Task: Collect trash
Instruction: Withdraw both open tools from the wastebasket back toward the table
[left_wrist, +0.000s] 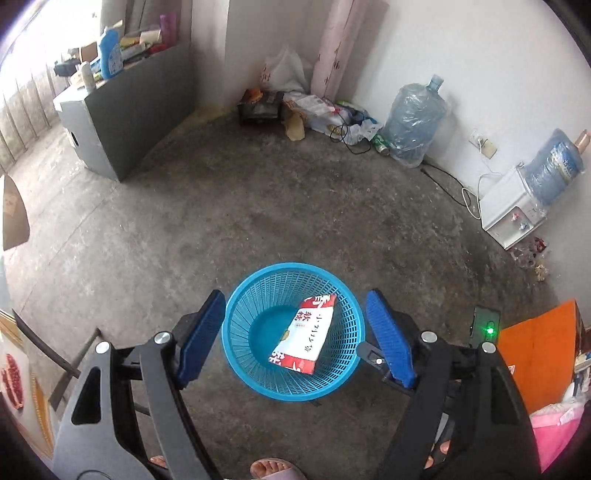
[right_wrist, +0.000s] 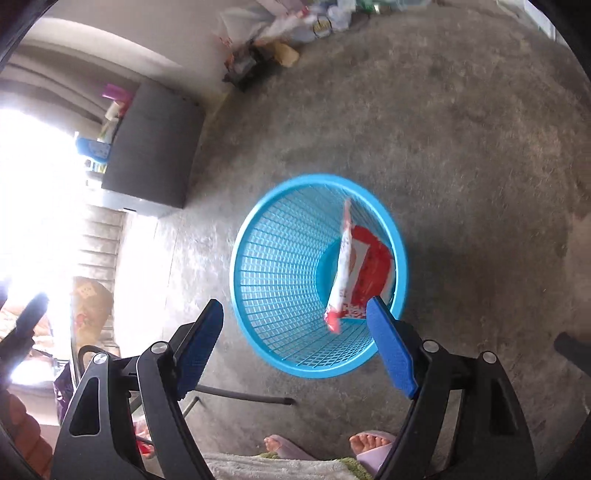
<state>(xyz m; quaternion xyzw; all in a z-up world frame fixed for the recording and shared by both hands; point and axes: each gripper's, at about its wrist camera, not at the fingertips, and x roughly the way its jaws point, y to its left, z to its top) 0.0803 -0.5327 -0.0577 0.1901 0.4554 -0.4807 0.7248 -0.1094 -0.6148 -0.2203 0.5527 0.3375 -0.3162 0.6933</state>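
A blue mesh basket (left_wrist: 242, 314) stands on the concrete floor, and a red and white packet (left_wrist: 306, 338) lies slanted inside it. My left gripper (left_wrist: 294, 297) hangs above the basket, open, with one blue pad on each side of the rim and nothing between them. In the right wrist view the same basket (right_wrist: 273, 266) holds a red and white packet (right_wrist: 375, 266). A narrow white and red packet (right_wrist: 341, 269) shows blurred and on edge in front of it. My right gripper (right_wrist: 294, 302) is open above the basket's near rim, and holds nothing.
A grey cabinet (left_wrist: 122, 122) stands at the left. A litter pile (left_wrist: 295, 107) fills the far corner, beside water jugs (left_wrist: 413, 118) and a white dispenser (left_wrist: 513, 214). An orange board (left_wrist: 535, 350) leans at the right. The person's sandalled feet (right_wrist: 369, 443) are close below.
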